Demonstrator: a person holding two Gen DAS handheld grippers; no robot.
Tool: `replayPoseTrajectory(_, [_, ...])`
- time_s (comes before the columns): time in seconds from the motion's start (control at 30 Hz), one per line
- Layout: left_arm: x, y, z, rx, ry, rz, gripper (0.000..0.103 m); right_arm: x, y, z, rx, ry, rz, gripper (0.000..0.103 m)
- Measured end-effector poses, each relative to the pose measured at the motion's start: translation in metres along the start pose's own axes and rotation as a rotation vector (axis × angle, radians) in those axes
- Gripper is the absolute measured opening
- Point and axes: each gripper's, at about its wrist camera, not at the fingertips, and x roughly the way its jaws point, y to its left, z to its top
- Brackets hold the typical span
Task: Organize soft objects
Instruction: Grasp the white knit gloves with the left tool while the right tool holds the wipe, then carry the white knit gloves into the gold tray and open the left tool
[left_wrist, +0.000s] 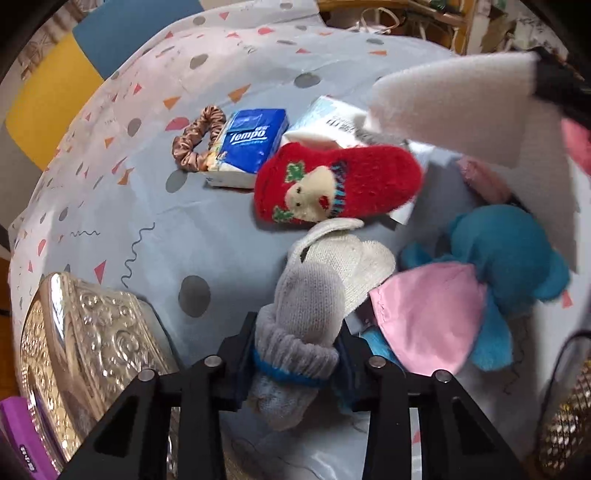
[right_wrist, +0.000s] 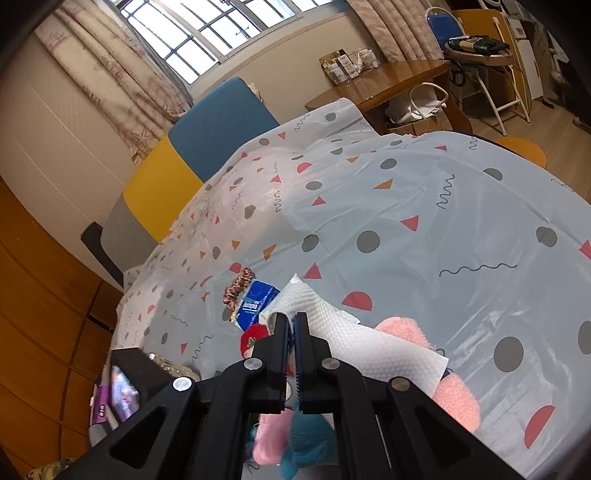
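In the left wrist view my left gripper (left_wrist: 297, 332) points down at the table, its pads pressed on the ribbed cuff of a grey knitted mitten (left_wrist: 303, 306) with a blue band. A white knitted mitten (left_wrist: 354, 266) lies under it, and a red mitten (left_wrist: 340, 182) with a bear face lies beyond. A blue plush toy (left_wrist: 509, 258) and a pink cloth (left_wrist: 428, 317) lie to the right. My right gripper (right_wrist: 291, 319) is shut on a white paper towel sheet (right_wrist: 354, 339), which hangs above the pile. The same paper towel sheet (left_wrist: 461, 110) fills the upper right of the left wrist view.
A blue Tempo tissue pack (left_wrist: 251, 144), a brown scrunchie (left_wrist: 199, 138) and a white tissue pack (left_wrist: 328, 118) lie behind the mittens. An embossed silver tin (left_wrist: 85, 343) stands at the left, a wire basket (left_wrist: 569, 424) at the right. Pink fluffy items (right_wrist: 454, 398) lie on the patterned tablecloth (right_wrist: 406, 184).
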Motion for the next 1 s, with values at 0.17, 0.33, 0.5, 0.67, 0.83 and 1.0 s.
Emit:
replayPoseTrajectory(0.17, [-0.035,0.008,-0.016,-0.018,-0.078,-0.073,0.038,0.008,0.0,-0.002,-0.014,0.034,-0.046,0.002])
replayPoseTrajectory(0.33, [-0.083,0.04,-0.014,-0.136,-0.199,-0.132,0.038,0.009,0.0,-0.004,-0.022,0.041,-0.056,0.002])
replayPoseTrajectory(0.5, [-0.122,0.102,-0.015,-0.319,-0.305,-0.094,0.038,0.013,0.004,-0.006,-0.047,0.054,-0.063,0.002])
replayPoseTrajectory(0.67, [-0.15,0.165,-0.037,-0.486,-0.359,-0.046,0.038,0.015,0.009,-0.008,-0.078,0.064,-0.07,0.002])
replayPoseTrajectory(0.83, [-0.179,0.205,-0.082,-0.573,-0.431,0.004,0.038,0.016,0.015,-0.01,-0.112,0.067,-0.061,0.002])
replayPoseTrajectory(1.0, [-0.196,0.233,-0.142,-0.651,-0.474,0.038,0.038,0.017,0.018,-0.011,-0.124,0.074,-0.057,0.002])
